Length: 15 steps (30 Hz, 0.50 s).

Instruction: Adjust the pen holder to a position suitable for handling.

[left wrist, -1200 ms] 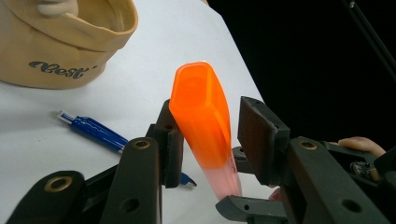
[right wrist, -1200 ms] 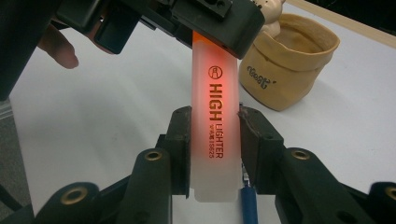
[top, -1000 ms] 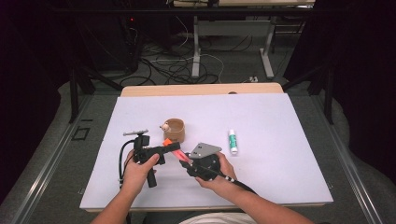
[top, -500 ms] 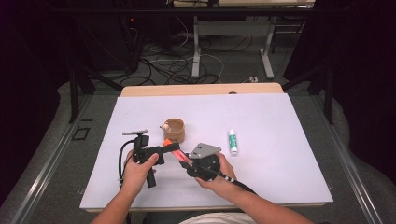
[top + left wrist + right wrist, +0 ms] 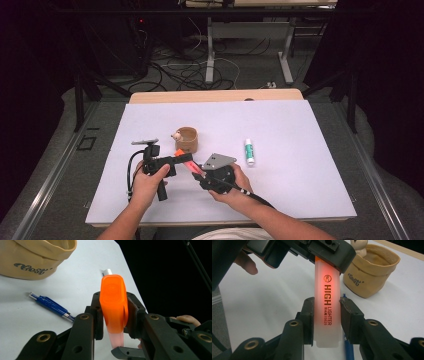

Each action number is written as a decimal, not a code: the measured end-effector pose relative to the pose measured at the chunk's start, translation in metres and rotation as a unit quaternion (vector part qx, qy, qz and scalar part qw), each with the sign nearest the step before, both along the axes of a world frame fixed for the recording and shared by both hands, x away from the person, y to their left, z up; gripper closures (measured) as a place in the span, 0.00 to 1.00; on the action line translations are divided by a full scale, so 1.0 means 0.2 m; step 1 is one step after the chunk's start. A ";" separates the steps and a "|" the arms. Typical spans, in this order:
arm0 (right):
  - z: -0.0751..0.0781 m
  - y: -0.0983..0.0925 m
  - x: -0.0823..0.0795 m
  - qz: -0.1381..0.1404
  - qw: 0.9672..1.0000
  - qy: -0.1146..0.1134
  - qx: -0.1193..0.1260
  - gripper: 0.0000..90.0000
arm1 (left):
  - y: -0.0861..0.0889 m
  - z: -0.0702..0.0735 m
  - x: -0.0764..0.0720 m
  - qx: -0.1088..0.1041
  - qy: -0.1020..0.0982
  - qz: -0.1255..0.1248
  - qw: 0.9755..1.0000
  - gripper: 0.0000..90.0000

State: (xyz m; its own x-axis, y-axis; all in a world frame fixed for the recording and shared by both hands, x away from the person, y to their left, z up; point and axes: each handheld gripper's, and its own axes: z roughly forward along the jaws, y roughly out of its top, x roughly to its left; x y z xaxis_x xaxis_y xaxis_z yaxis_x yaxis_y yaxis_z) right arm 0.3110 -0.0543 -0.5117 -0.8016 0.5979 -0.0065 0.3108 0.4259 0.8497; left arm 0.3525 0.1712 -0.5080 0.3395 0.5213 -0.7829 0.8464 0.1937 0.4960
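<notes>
Closing further on the orange cap: left gripper | right gripper pinches highlighter body | both hands hold position unchanged

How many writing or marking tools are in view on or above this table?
2. An orange highlighter is held between both grippers above the table; a blue pen lies on the table near the tan pouch. Others may be hidden inside it.

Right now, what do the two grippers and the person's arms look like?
Both grippers are black. The left gripper has a pistol-style handle and a black cable looping beside it. The right gripper carries a grey three-cornered plate on top and trails a black cable. In the gripper views the jaws are matte black links with brass-coloured pivot bushings. The forearms are bare, and a white garment shows at the bottom edge.
</notes>
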 end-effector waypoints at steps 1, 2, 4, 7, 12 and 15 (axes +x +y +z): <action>0.00 0.00 0.00 0.000 1.000 0.000 0.000 0.73 | 0.00 0.00 0.00 -0.001 0.001 -0.001 1.000 0.81; 0.00 0.00 0.00 0.002 1.000 -0.002 -0.002 0.73 | 0.00 0.00 0.00 -0.002 0.002 -0.001 1.000 0.81; 0.00 0.00 0.00 0.001 1.000 0.001 -0.003 0.73 | 0.00 0.00 0.00 -0.001 -0.002 -0.002 1.000 0.81; -0.01 0.00 0.00 0.000 1.000 0.002 -0.006 0.73 | -0.01 0.00 0.00 -0.003 0.001 -0.004 1.000 0.82; -0.01 0.01 0.00 0.001 1.000 0.005 -0.010 0.73 | 0.00 0.00 0.00 0.001 -0.007 -0.007 1.000 0.82; 0.00 0.01 0.01 0.002 1.000 0.006 -0.011 0.73 | 0.00 0.00 0.00 0.000 -0.005 -0.007 1.000 0.82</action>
State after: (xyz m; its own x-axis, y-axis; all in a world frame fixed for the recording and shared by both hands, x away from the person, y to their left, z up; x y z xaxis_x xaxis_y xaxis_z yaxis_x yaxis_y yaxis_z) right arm 0.3121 -0.0528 -0.5126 -0.8044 0.5940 -0.0105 0.3182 0.4458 0.8366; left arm 0.3531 0.1709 -0.5082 0.3552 0.5168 -0.7789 0.8436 0.1818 0.5053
